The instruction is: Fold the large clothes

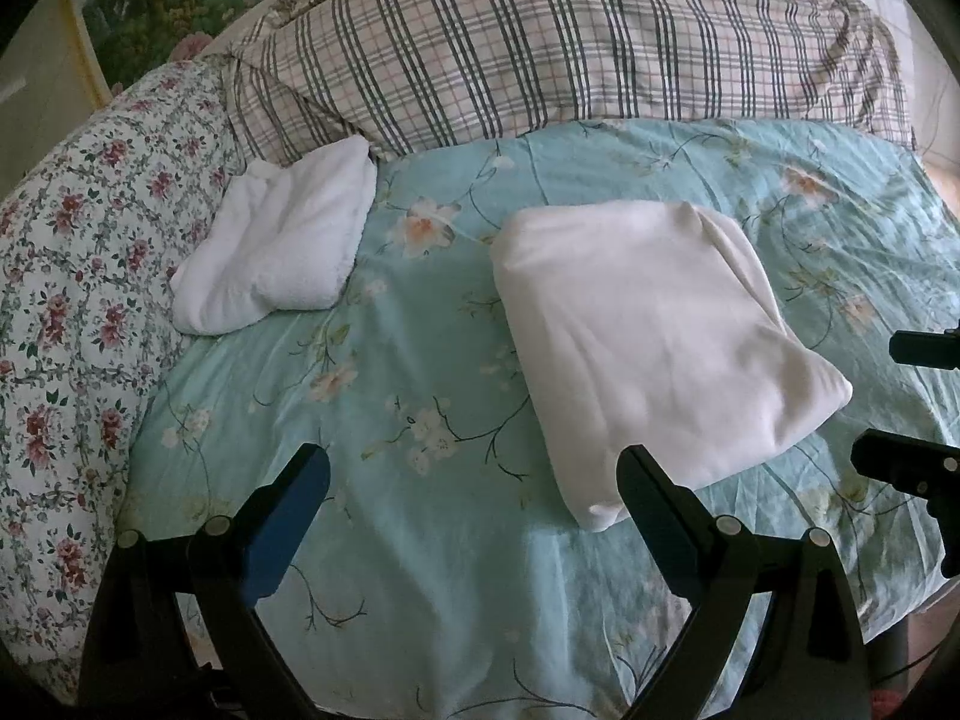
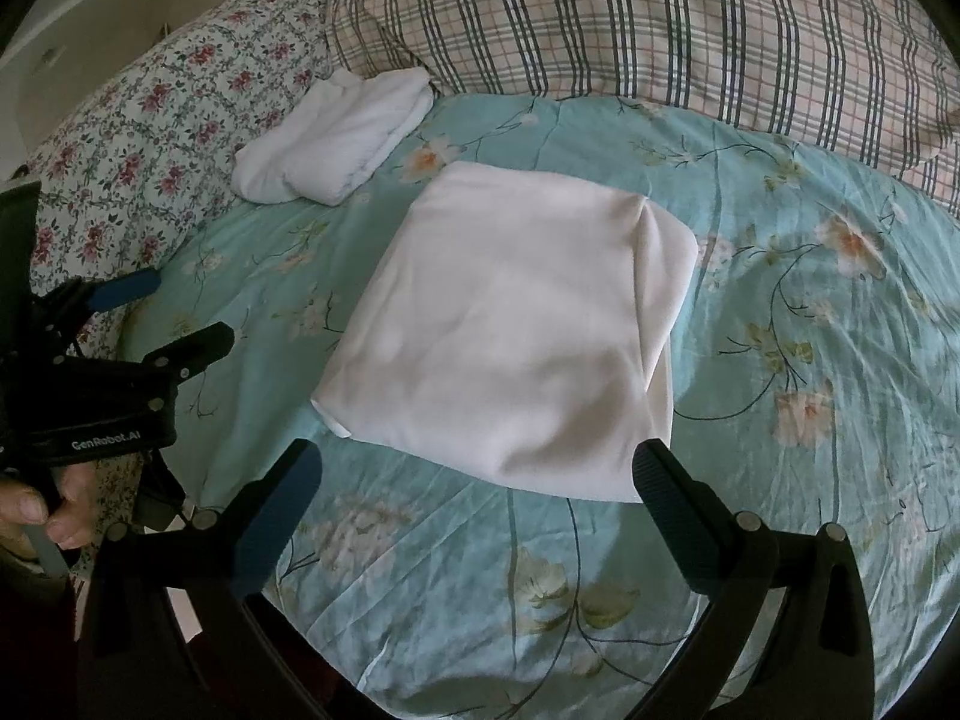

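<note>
Both the left tool and right tool hang empty with fingers apart just short of the folded cream garment on the bed, likely finished, next seemingly stacking it by the white towel

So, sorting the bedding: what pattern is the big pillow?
Dark plaid on cream, the plaid pillow; clearest in the left wrist view.

The left black two-finger tongs with blue pads stand spread wide, holding nothing. The right black two-finger tongs gape likewise, empty. The person's bare left hand grips its handle.
</note>
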Tool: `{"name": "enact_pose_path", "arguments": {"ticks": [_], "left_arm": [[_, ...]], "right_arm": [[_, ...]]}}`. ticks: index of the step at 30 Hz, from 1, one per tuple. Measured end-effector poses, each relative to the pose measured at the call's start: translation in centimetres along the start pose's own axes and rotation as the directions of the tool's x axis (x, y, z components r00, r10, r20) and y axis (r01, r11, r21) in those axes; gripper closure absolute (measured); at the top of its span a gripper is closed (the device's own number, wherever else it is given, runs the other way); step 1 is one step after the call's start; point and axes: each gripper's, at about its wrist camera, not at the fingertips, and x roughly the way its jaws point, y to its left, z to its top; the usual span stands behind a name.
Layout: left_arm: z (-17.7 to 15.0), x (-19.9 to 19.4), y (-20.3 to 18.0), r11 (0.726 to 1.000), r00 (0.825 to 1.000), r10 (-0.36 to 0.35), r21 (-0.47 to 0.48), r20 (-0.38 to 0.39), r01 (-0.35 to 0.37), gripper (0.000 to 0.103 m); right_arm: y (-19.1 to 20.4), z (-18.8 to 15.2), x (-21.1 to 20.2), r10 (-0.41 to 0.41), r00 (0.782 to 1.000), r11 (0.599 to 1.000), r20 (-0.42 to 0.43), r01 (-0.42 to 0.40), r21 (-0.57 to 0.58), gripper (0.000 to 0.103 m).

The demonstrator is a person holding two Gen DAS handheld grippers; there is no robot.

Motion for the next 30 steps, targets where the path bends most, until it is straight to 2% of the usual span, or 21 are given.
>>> {"name": "enact_pose_path", "arguments": {"ticks": [30], "left_arm": [[0.37, 0.33, -0.10, 1.000, 1.000, -0.006, 0.004, -0.003, 0.006, 0.006]], "right_arm": [[-0.54, 0.44, 0.38, 0.007, 1.000, 1.000, 0.001, -0.007, 0.001, 0.000]]}}
